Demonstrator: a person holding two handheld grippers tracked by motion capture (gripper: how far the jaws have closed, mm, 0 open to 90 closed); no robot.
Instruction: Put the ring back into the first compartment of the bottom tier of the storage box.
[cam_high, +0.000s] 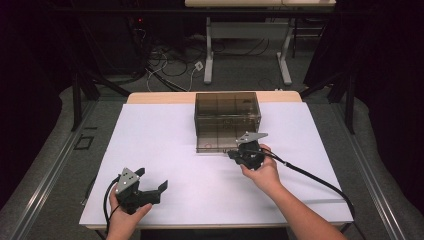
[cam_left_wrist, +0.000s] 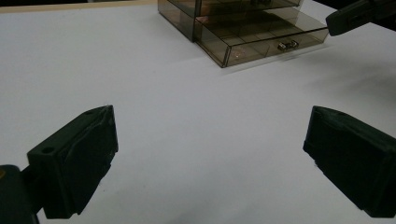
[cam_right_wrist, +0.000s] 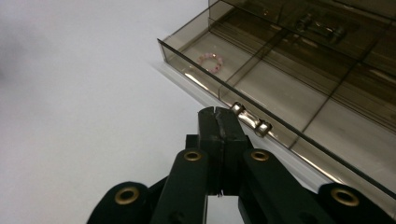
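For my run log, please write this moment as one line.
right gripper: shut, at drawer handle | drawer: pulled out, pink ring inside | left gripper: open, resting on table

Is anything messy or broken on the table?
Nothing looks broken or spilled. The one thing not tucked in is the bottom drawer of the smoky plastic box: it is pulled out, with a little pink bead ring lying in one corner compartment. The right gripper is shut at the drawer's metal handle.
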